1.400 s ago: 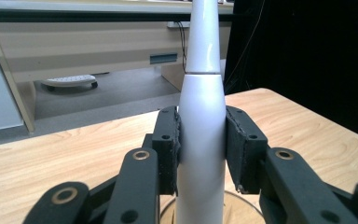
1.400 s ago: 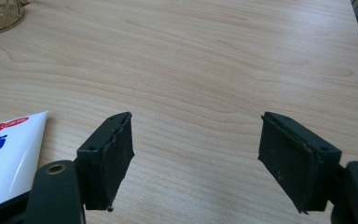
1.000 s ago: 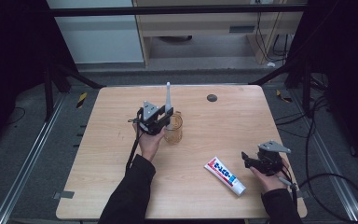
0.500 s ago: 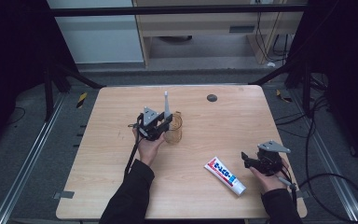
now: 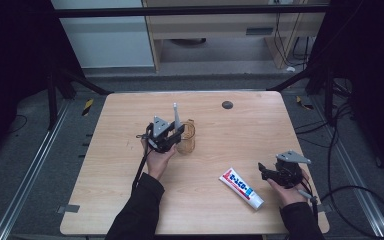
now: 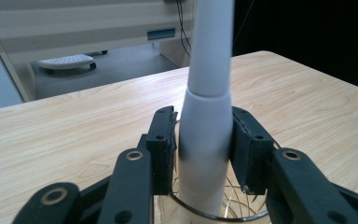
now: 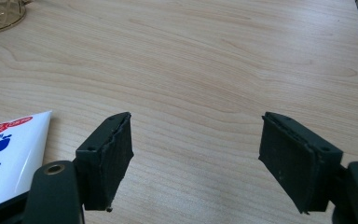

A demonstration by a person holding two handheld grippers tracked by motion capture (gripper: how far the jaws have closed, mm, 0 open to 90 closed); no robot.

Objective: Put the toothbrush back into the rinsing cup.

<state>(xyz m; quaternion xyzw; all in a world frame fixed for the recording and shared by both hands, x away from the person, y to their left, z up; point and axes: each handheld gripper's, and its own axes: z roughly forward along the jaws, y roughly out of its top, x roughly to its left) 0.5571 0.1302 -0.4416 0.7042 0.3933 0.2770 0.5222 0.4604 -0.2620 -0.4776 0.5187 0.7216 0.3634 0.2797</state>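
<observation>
Overhead, the high view shows the left claw [image 5: 178,134] at mid-tabletop [image 5: 230,135], level with the rim of a clear glass cup [image 5: 187,138] from which a white toothbrush handle [image 5: 176,114] rises nearly upright. The right claw [image 5: 266,171] rests near the front right edge, just beside a white toothpaste tube [image 5: 241,188] that lies flat.

Next, the left gripper view looks along the jaws, which flank the toothbrush handle [image 6: 207,135] above the cup's rim [image 6: 223,215]. These jaws have just been opening; a narrow gap shows on the right side, so the grip reads as released, with the handle between the pads and its lower end inside the cup.

Finally, the right gripper view shows the right claw [image 7: 193,158] spread wide over bare wood, grasping nothing, the tube [image 7: 9,149] at its left.

Judged from its look, the handle is light, stiff and smooth, hence slippery; the thicker lower shaft offers the surest hold. The cup appears fragile and easily tipped.
</observation>
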